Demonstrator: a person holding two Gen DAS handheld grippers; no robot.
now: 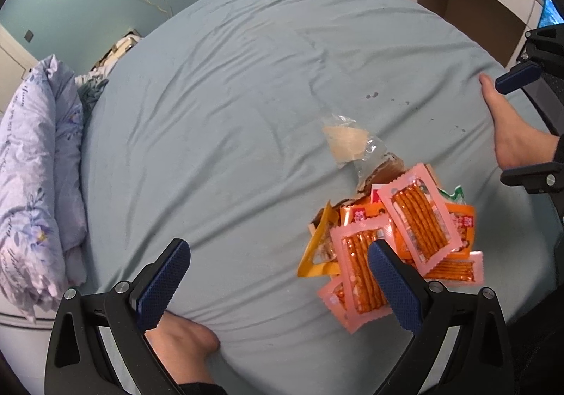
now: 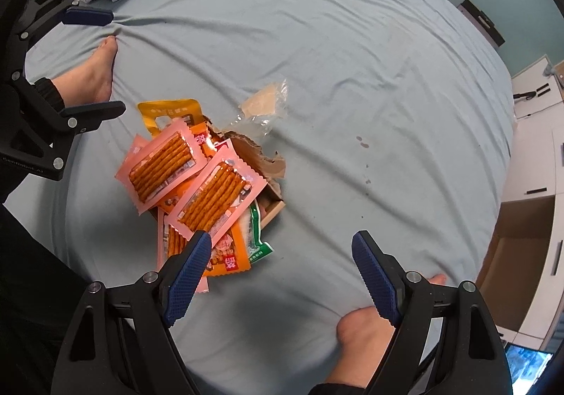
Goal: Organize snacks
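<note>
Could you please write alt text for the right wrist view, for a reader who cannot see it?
A heap of snack packets, mostly pink and orange, lies on a torn cardboard box on a light blue bed sheet. The open right gripper hangs above, holding nothing; a bare foot rests on the sheet below it.

The left wrist camera sits just behind the left gripper [image 1: 278, 275] and looks steeply down at the bed [image 1: 229, 95] from above, quite near. It faces the far wall, with the folded blanket [image 1: 35, 165] on its left and the snack pile [image 1: 398, 236] low on its right. The right wrist camera sits just behind the right gripper [image 2: 282, 271] and also looks steeply down at the bed, from the other side. There the snack pile is on the left. Both views share the bed sheet, the snack pile, the clear wrapper [image 1: 347, 141] and the blanket. Each camera also sees the other gripper at its edge.
</note>
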